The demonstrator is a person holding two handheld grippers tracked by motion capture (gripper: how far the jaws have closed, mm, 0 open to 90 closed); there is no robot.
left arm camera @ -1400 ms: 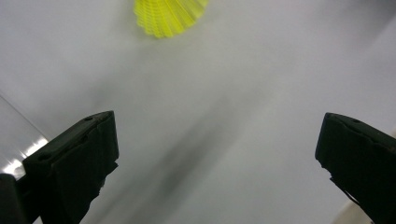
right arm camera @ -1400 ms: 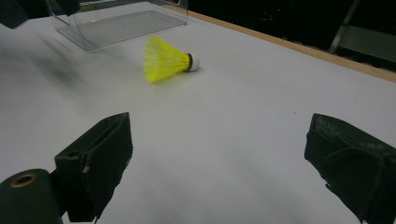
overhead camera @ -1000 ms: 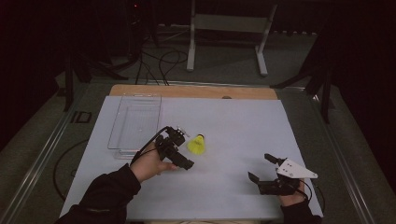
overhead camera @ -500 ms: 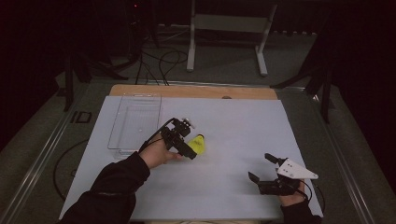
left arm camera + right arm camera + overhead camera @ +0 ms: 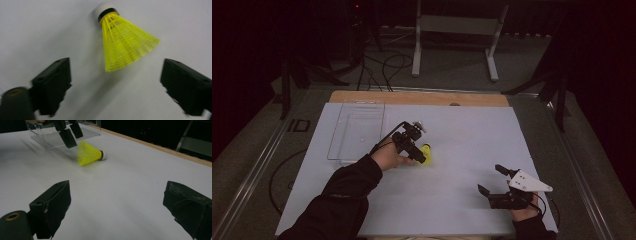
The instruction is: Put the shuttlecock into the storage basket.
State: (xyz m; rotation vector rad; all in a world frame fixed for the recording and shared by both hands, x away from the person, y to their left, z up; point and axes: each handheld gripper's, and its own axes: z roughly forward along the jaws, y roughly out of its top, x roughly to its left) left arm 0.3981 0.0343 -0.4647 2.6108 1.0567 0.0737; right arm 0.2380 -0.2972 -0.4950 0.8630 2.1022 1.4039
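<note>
No brand, label or lettering can be read on anything here, though the high view is dim.

The yellow shuttlecock [image 5: 125,45] lies on its side on the white table [image 5: 462,135], at centre-left of the high view. The left gripper [image 5: 419,155] hangs just over it; its jaws, just closing, stand apart without touching the skirt. The right gripper [image 5: 492,181], lower right, rests with jaws wide apart on nothing. A clear tray [image 5: 357,130] sits upper left.

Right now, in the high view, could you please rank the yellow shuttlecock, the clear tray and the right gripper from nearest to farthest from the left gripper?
1. Yellow shuttlecock: lying on the table right at the tips of the left gripper.
2. Clear tray: beyond it, to its left.
3. Right gripper: farthest, near the table's lower right corner.
</note>
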